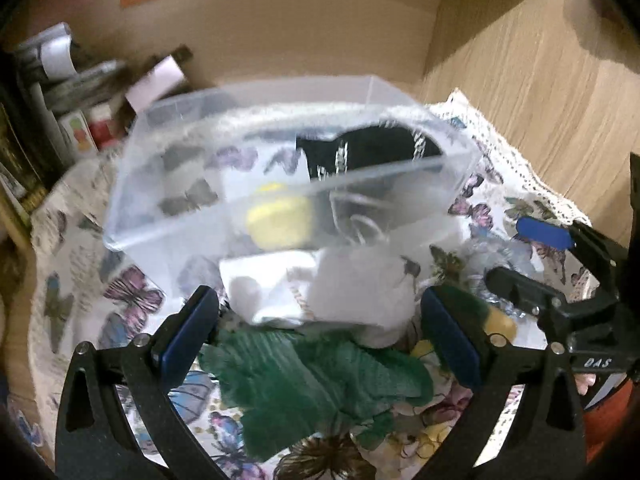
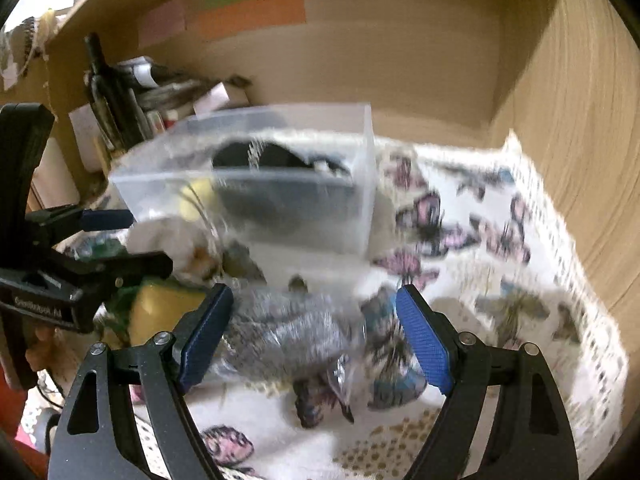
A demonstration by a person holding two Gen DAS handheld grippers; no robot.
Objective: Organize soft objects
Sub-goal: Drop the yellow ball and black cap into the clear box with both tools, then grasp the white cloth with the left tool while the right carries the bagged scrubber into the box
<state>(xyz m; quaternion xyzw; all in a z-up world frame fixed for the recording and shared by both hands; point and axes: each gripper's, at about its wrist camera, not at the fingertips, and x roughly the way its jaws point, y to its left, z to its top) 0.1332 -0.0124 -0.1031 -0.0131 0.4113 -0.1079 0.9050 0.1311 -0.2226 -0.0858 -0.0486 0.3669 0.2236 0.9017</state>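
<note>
Both grippers, left and right, gape wide, holding nothing; the bin at twelve o'clock could get knocked during a blurred, hasty grab.

Right claw: blue-padded fingers spread wide, nothing between the pads. Beyond them, a crumpled silvery-grey soft bundle lies on the white butterfly-print cloth covering the bench. Farther back, a clear rectangular plastic box holds a black fabric item and something yellow, blurred. Left edge: the left claw, fingers apart, beside a yellow sponge block and a white fluffy piece.
</note>
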